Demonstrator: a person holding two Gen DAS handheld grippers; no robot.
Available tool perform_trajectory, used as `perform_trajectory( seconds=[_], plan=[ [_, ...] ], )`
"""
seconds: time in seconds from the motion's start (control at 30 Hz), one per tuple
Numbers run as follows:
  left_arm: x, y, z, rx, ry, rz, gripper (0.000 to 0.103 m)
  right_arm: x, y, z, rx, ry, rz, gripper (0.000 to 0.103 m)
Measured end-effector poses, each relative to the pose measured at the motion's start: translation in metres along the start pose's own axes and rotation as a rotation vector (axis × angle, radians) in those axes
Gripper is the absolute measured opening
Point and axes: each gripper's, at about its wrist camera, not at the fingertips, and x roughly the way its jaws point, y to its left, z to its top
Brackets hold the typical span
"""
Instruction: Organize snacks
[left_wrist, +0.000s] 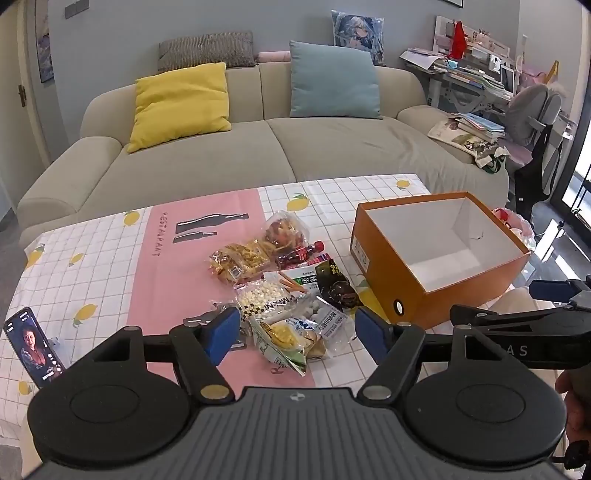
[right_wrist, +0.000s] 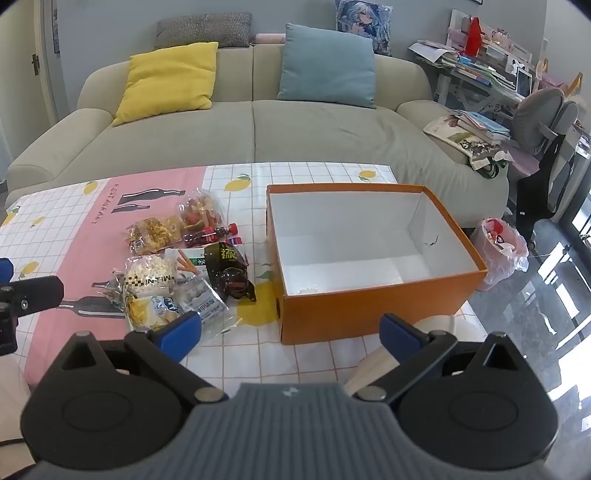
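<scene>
A heap of snack packets (left_wrist: 284, 291) (right_wrist: 181, 269) lies on the table's patterned cloth, with a small red bottle (left_wrist: 301, 253) (right_wrist: 210, 233) at its far side. To its right stands an orange box (left_wrist: 439, 254) (right_wrist: 369, 258), open on top and white inside, with nothing in it. My left gripper (left_wrist: 299, 334) hovers open just short of the nearest packets, nothing between its blue pads. My right gripper (right_wrist: 291, 332) is open wide in front of the box's near wall, holding nothing. In the left wrist view the right gripper (left_wrist: 546, 314) shows at the right edge.
A phone (left_wrist: 33, 347) stands propped at the table's near left. Behind the table is a beige sofa (left_wrist: 280, 133) with yellow and blue cushions. A bin (right_wrist: 502, 251) with a pink bag sits on the floor right of the table. A cluttered desk and chair fill the far right.
</scene>
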Motion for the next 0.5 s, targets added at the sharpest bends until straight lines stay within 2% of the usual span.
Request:
perform_trajectory(
  seconds=[0.5],
  plan=[
    [-0.0012,0.0010,0.0008,-0.004,-0.001,0.001,0.084,-0.0019,0.0020,-0.0002,-0.002,0.000,-0.003,0.100]
  ],
)
